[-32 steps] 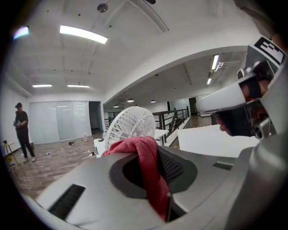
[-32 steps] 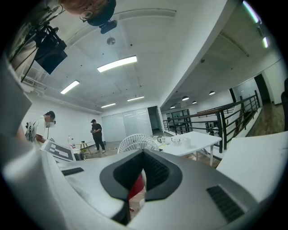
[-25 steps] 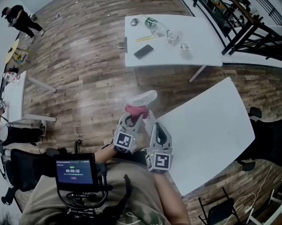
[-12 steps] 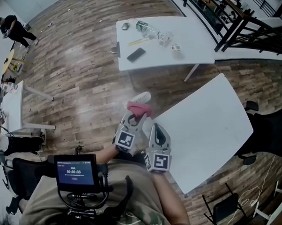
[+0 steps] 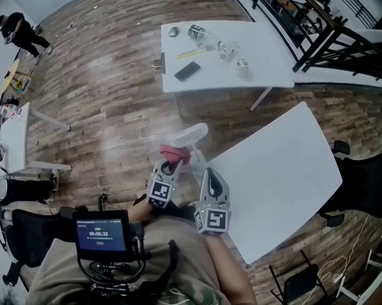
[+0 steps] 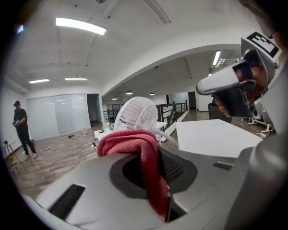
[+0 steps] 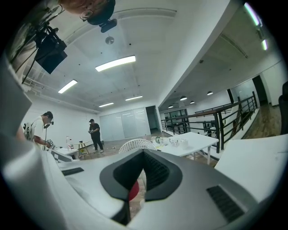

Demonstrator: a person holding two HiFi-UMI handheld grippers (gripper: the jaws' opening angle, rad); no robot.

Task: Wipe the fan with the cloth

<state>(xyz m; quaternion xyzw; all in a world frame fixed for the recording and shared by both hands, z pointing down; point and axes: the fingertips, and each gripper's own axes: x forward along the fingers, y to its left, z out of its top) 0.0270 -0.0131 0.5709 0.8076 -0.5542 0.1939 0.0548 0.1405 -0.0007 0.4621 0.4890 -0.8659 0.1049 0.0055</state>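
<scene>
By the near corner of the white table [image 5: 284,177], the fan [image 5: 190,135] is shown with its round white grille tilted upward. The red cloth [image 5: 175,155] is pinched between the jaws of the left tool [image 5: 170,164] and is placed just below the grille, on the person's side. Whether cloth and grille touch cannot be settled. Half a second earlier the cloth was laid across the grille, most of which was hidden. Since then the cloth has been drawn down and back, and more of the grille is uncovered. One wiping stroke is judged to be ending, and further passes are likely to be required. The right tool [image 5: 210,174] is held clenched on nothing, just beside the left one and clear of the fan. The table top is bare. Beyond it, a second table [image 5: 262,73] carries a phone [image 5: 187,71] and a bottle [image 5: 200,33]. A plank floor [image 5: 105,102], a black chair [image 5: 365,186] and a standing person [image 5: 23,30] at the far left complete the room.
</scene>
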